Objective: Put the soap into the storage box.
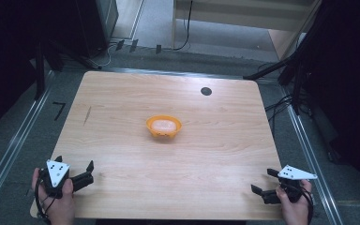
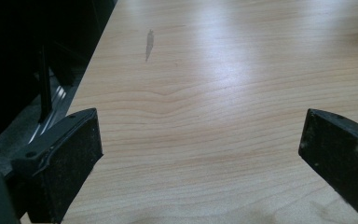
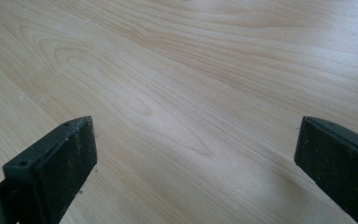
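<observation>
Left gripper (image 1: 74,171) released, low at near-left table (image 1: 122,187) corner; right gripper (image 1: 265,182) released, near-right edge, both aimed inward.

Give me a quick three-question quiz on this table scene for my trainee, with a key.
1. True or false: the orange bowl sits near the middle of the table.
2. Which gripper has something between its jaws: a) the left gripper, b) the right gripper, c) neither?
3. Fill in: the small black round spot lies on the ____ side of the bowl, seen from the person.

Key: 1. true, with a pale thing inside it. 2. c, both stand open over bare wood at the near corners. 3. far, toward the right.
</observation>
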Motion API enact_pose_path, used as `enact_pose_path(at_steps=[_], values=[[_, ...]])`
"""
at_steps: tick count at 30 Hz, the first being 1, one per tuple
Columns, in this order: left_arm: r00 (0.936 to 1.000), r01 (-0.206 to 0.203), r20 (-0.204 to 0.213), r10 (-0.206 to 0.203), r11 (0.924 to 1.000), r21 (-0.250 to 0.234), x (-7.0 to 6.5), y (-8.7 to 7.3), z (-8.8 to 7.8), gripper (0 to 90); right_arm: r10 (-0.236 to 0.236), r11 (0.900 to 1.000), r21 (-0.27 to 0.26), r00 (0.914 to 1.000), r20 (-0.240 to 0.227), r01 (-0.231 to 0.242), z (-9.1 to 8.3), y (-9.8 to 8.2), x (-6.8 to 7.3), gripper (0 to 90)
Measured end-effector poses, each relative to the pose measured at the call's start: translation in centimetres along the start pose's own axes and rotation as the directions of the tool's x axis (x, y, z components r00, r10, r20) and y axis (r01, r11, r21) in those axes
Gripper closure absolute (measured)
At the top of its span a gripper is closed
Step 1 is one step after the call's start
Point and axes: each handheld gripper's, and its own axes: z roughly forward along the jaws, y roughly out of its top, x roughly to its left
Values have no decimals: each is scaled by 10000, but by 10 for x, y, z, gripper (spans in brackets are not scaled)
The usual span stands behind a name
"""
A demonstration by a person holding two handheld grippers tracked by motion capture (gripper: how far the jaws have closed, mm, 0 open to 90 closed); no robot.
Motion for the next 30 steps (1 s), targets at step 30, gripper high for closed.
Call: enact_pose_path(at_steps=[30], values=[[9978, 442, 478, -455, 9986, 293, 4, 1, 2, 0, 27, 9864, -1646, 10000, -14, -29, -13, -16, -6, 0]])
